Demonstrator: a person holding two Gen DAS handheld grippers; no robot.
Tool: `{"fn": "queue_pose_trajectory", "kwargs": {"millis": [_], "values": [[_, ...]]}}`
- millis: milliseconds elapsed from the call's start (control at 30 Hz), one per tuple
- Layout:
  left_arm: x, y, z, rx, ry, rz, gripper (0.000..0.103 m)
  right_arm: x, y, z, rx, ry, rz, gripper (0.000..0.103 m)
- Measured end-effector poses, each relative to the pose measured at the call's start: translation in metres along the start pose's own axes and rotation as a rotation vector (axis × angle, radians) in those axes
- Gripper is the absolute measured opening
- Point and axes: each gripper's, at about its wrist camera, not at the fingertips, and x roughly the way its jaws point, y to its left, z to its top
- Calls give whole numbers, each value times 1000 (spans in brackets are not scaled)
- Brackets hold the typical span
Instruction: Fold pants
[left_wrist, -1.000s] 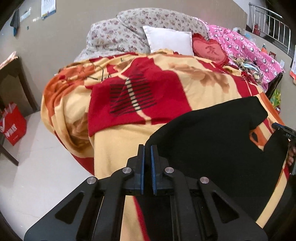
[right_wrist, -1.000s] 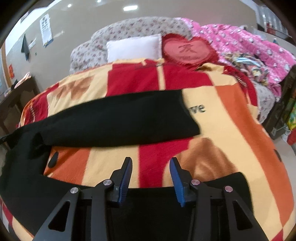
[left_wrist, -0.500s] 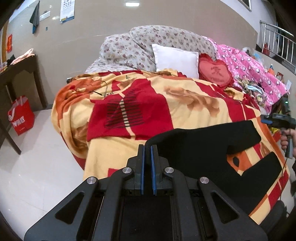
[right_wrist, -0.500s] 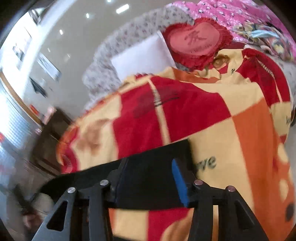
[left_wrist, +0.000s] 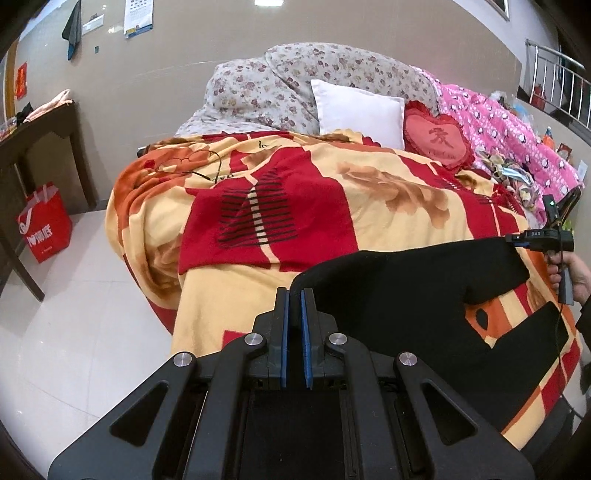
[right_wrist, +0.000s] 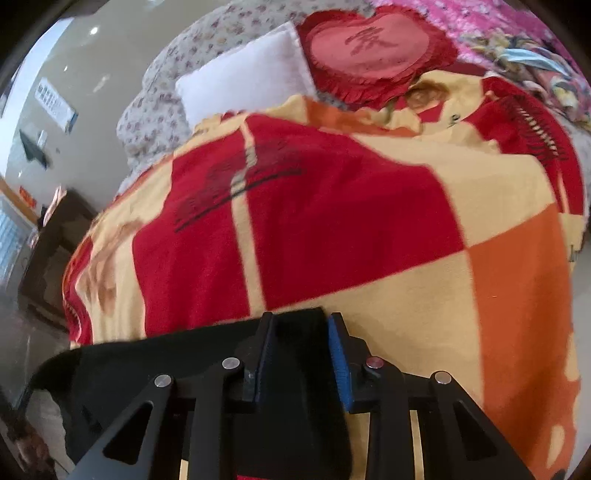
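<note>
Left wrist view: the left gripper is clenched on an edge of the black pants, which lie spread on the near side of the red, orange and cream blanket covering the bed; one leg reaches out to the right along the blanket, the other lies nearer the blanket's front edge, with a patch of blanket showing between them. At the tip of the farther leg the right gripper appears, held in the person's right hand. A white pillow and a heart cushion sit at the blanket's far end. Right wrist view: the right gripper stands with its fingers parted, straddling the end of the pants leg on the blanket, the cloth between the blue pads but not yet pinched. To do this step well, the right fingers probably ought to close squarely on the hem, taking both layers, while the left keeps the fabric taut; then leg can be carried over leg with edges matched. A shallow bite risks the cloth slipping out mid-lift.
</note>
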Motion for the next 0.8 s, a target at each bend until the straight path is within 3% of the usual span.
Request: {"fn": "queue_pose_trajectory", "kwargs": {"millis": [33,67,300,600,800], "values": [[1,0,0,1,1,4,5,3,2,1,-12,3,-10,20],[1,0,0,2,2,11,5,1,4,1,-30,-13,-24,7],[-16,0,-9,-5,-25,6,5,-50,17,-21,-150,-147,19,5],[-53,4,-74,-29,-9,-9,5,-136,21,-117,-312,-256,39,2],[-58,6,-125,-41,35,-6,5,-148,-3,-179,-319,-250,-5,1]]}}
